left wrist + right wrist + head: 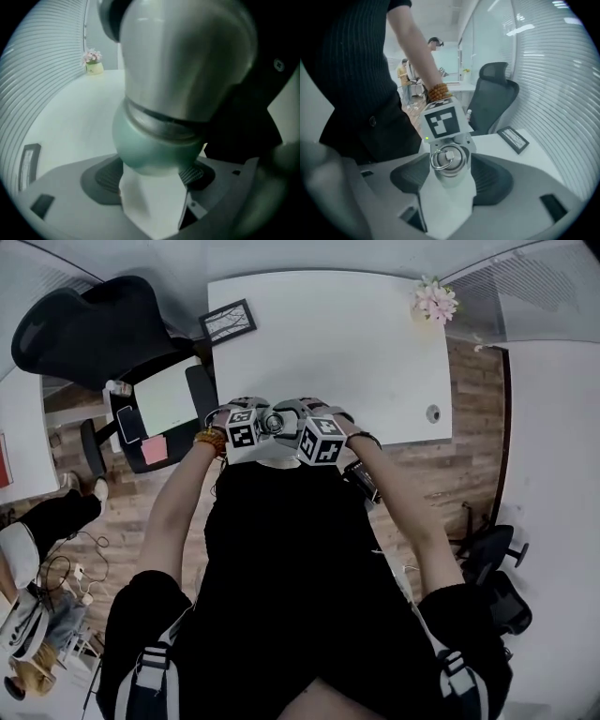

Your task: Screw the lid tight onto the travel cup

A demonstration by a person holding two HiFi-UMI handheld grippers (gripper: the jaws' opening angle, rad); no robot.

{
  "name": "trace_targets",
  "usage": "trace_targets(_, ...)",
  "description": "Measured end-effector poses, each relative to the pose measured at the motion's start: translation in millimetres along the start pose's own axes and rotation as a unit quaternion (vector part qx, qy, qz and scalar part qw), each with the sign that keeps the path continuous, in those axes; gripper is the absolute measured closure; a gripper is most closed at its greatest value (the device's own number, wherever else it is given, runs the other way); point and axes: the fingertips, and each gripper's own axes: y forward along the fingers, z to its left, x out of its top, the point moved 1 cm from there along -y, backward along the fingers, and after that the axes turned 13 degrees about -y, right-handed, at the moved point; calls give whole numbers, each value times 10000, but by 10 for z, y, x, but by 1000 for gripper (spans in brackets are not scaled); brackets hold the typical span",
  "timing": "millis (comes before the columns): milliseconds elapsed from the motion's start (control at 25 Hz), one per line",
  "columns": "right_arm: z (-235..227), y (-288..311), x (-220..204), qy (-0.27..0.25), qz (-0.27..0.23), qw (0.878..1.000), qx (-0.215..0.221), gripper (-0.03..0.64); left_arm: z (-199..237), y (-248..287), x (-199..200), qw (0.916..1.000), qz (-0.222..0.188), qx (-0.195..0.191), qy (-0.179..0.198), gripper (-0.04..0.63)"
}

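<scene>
by the table [356,352], left gripper [153,175] clamps the slick-looking, stiff travel cup [187,61] low, right gripper [451,178] sits loose round the lid [449,159]; i'd grab its rim.

Bright even light, fisheye-bent edges, nearby travel cup [183,70] blurred.

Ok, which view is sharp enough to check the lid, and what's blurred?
Right gripper view: lid fairly sharp, evenly lit, edges bent by fisheye. Left gripper view: cup fills the frame, too close, soft, with glare streaks. Head view: dim, cup tiny.
</scene>
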Motion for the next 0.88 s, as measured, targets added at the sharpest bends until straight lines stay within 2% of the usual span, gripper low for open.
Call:
trace_targets(120,-87,-125,54,1099,-262,9917,-609,334,-62,-88,57,9947,-779,392,-540,232)
trace_targets(240,-175,-121,99,1949,-254,9739,-1135,336,-67,-172,129,9767,-1501,909,-1234,230)
trace_targets(360,-163,-4,139,2208,-16,9670,-1271,342,-50,-232,185,9561,-1938,1351,-1733,230)
trace_targets(440,-149,57,113,2138,228,9673,-1348,379,-51,-241,191,9487,-2026,1513,-1896,230)
trace_targets(520,-135,80,102,1995,354,9695,-1380,383,-59,-237,188,9458,-2082,1549,-1953,232)
trace_targets(640,-132,105,124,1639,369,9790,-1158,388,-53,-232,175,9505,-2102,1392,-1815,232)
trace_targets(760,-101,138,158,1041,253,9920,-671,388,-59,-225,151,9670,-1935,1005,-1320,233)
trace_targets(880,-48,165,193,234,239,9993,-166,388,-71,-213,126,9841,-1556,483,-703,233)
